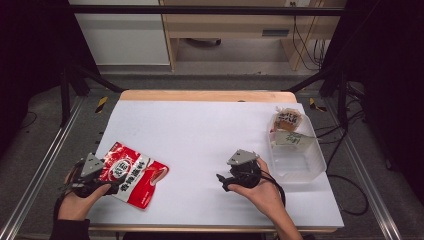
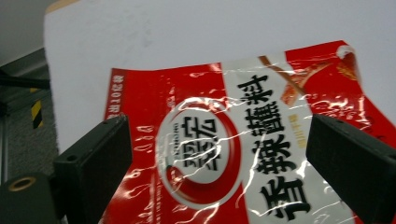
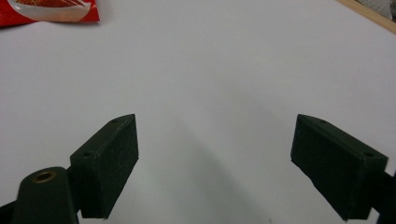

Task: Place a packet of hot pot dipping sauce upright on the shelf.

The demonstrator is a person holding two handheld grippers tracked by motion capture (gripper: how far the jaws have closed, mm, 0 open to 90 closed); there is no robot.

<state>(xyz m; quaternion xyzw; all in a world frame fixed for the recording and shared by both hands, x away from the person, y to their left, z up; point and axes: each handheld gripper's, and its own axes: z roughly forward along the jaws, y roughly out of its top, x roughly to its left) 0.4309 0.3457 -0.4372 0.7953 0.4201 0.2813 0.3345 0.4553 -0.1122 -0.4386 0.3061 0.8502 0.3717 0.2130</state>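
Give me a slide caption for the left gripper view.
Open left gripper poised over a red and white seasoning packet lying on the white table.

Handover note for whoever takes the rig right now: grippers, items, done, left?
Left gripper: open, fingers straddling the red seasoning packet, not closed on it.
Right gripper: open, holds nothing, over bare white table, left of the clear plastic container.
Container holds a small pale packet; a round brown packet sits at its far end.
Done: left gripper lined up on the red packet.
Left, probably: close, lift and move it to the container.
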